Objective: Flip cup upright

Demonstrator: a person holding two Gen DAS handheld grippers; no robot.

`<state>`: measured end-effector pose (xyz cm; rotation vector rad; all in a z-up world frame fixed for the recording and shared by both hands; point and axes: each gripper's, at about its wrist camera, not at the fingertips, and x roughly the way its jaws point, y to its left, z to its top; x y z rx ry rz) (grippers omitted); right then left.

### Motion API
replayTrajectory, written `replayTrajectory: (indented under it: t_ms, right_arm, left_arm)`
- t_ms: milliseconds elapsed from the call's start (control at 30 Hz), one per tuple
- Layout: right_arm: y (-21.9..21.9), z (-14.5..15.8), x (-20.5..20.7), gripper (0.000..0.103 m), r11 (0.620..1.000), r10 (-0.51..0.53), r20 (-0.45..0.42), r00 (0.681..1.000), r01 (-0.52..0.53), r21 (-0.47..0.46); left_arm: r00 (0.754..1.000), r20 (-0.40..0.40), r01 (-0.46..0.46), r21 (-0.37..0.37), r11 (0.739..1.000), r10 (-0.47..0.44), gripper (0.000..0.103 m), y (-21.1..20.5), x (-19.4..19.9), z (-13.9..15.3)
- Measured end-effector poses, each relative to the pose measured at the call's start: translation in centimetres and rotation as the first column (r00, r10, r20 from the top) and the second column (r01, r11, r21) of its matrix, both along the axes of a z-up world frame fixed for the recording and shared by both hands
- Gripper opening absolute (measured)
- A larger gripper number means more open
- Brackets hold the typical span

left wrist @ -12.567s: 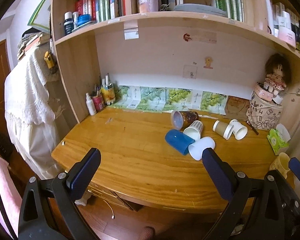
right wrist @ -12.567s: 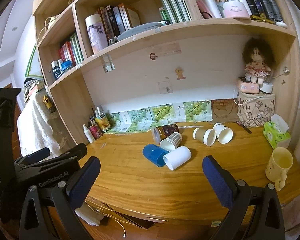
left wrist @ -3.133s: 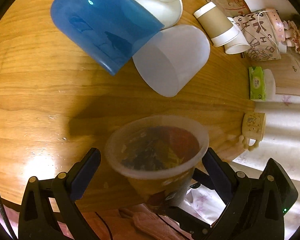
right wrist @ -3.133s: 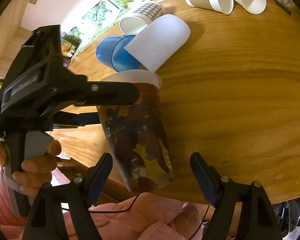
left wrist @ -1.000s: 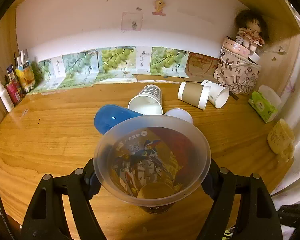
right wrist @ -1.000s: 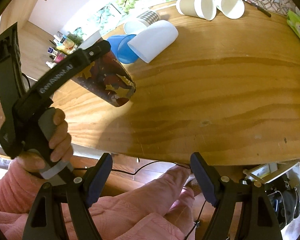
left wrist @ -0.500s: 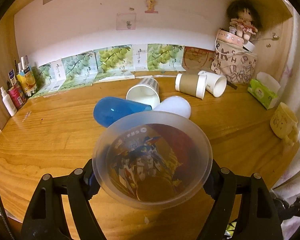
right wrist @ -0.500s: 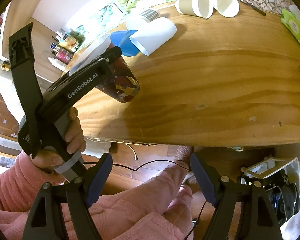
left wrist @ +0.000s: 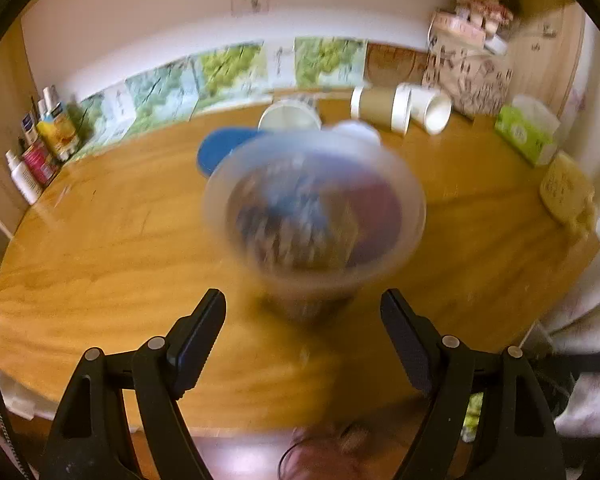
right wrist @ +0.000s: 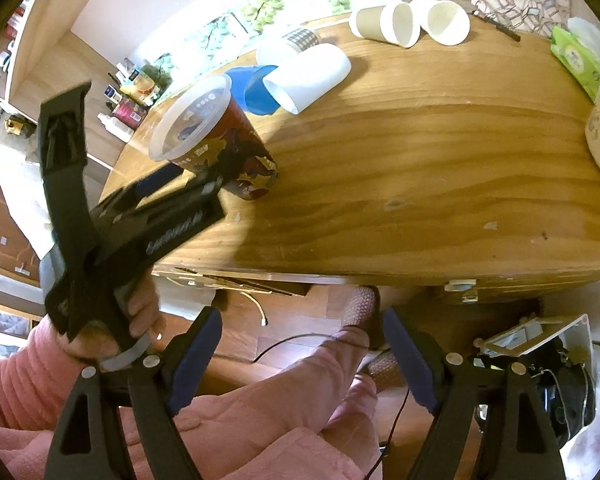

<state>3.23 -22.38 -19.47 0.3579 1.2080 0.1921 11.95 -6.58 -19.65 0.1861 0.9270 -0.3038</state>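
Cup: clear plastic cup w/ dark red printed leaf sleeve, standing on its base nr the front-left part of the wooden desk, mouth up. Blurred in left wrist view, so can't rule out a wobble.
Left gripper: my left gripper has its fingers wide apart, nothing between them; cup sits just ahead of the tips, no contact visible.
Right gripper: my right gripper fingers also wide, empty, hanging off the desk's front edge over my lap, well apart from the cup.
Step in hand: letting go and clearing away, I judge. The flip itself looks done.
Doing it well: pull left straight back along the finger line, keep fingers spread, no sideways sweep. Cup is tall w/ narrow base and wide rim, so a brush at the rim would likely tip it.
Neighbours: blue plastic cup on its side and white plastic cup on its side lie just behind it; paper cups further back.
Risk: cup sits nr the desk's front edge, so a knock toward me might send it off.
Check: let the blur settle, then confirm base is flat.
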Motion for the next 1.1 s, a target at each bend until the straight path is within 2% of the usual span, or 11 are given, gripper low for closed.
replayTrajectory:
  t_ms: [167, 300, 400, 567, 700, 767, 833, 900, 1033, 1100]
  right_arm:
    - [-0.4, 1.3, -0.9, 0.086, 0.997, -0.044, 0.074, 0.996, 0.048, -0.053]
    - [-0.7, 2.9, -1.5, 0.086, 0.994, -0.083, 0.144, 0.986, 0.092, -0.059]
    - [-0.7, 5.0, -1.9, 0.086, 0.991, -0.104, 0.210, 0.972, 0.120, -0.066]
    - [-0.4, 9.7, -2.8, 0.100, 0.987, -0.114, 0.345, 0.931, 0.146, -0.067]
    - [-0.1, 12.8, -3.8, 0.101, 0.983, -0.126, 0.419, 0.899, 0.169, -0.068]
    - [0.3, 14.0, -4.4, 0.102, 0.980, -0.127, 0.453, 0.883, 0.181, -0.078]
    - [0.8, 15.0, -5.1, 0.102, 0.978, -0.118, 0.486, 0.866, 0.186, -0.094]
    - [1.3, 15.4, -5.8, 0.102, 0.972, -0.122, 0.515, 0.848, 0.208, -0.113]
    - [2.2, 16.0, -7.7, 0.102, 0.962, -0.126, 0.569, 0.812, 0.239, -0.129]
    - [2.4, 16.4, -8.4, 0.102, 0.956, -0.111, 0.607, 0.787, 0.252, -0.151]
  left_arm:
    - [0.996, -0.046, -0.070, 0.049, 0.996, 0.072, 0.083, 2.1, -2.0, 0.8]
    - [0.991, 0.002, -0.135, 0.081, 0.988, 0.135, 0.083, 3.7, -3.4, 3.3]
    - [0.984, 0.045, -0.177, 0.065, 0.982, 0.175, 0.083, 4.6, -4.1, 6.2]
    - [0.968, 0.098, -0.229, -0.018, 0.973, 0.230, 0.083, 5.5, -5.0, 10.8]
    - [0.958, 0.125, -0.249, -0.088, 0.965, 0.259, 0.083, 5.8, -6.3, 14.2]
    - [0.955, 0.117, -0.259, -0.124, 0.958, 0.273, 0.094, 5.9, -7.0, 15.3]
    - [0.949, 0.111, -0.276, -0.154, 0.949, 0.294, 0.098, 6.0, -7.6, 16.1]
    - [0.942, 0.126, -0.292, -0.156, 0.944, 0.312, 0.101, 5.9, -8.4, 16.6]
    - [0.912, 0.247, -0.311, -0.107, 0.944, 0.329, 0.101, 5.3, -10.2, 17.3]
    - [0.899, 0.286, -0.309, -0.117, 0.944, 0.330, 0.102, 5.1, -10.9, 17.6]
